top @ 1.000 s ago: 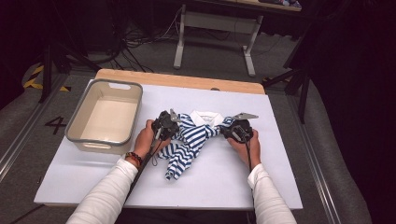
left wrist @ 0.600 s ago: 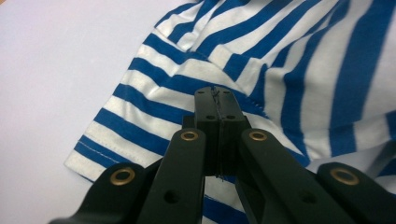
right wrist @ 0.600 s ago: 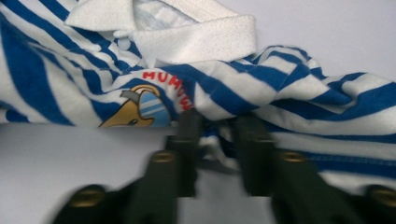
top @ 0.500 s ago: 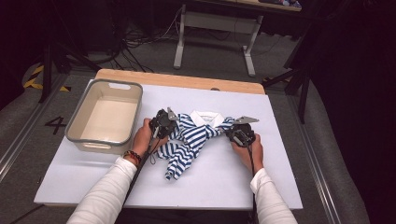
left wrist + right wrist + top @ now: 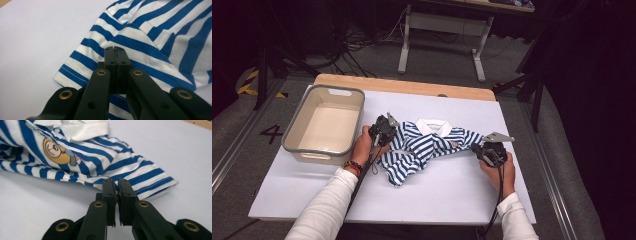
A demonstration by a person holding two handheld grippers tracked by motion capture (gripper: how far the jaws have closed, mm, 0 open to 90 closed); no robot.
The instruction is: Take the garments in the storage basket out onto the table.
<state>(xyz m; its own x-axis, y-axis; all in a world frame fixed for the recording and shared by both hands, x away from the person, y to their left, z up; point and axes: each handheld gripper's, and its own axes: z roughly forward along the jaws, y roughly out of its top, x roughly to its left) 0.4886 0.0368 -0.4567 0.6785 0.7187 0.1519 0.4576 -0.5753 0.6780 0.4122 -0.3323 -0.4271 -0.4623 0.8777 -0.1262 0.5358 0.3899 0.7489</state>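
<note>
The striped shirt (image 5: 427,147) lies near the middle of the white desk (image 5: 452,190), collar toward the far edge, its lower part still bunched toward you. Your left claw (image 5: 388,124) is pressed together on the left sleeve, pinching the cloth just in from its hem. Your right claw (image 5: 479,148) has just been closing and now pinches the right sleeve, with the fabric caught between the jaws. Since a moment ago that hand has drawn out to the right, and the sleeve has come with it — the shirt now stretches wider across the desk. That suggests the spreading step is under way, with both sleeves in hand. The grey bin (image 5: 324,127) sits well to the left — empty, beside your left hand (image 5: 363,147).
</note>
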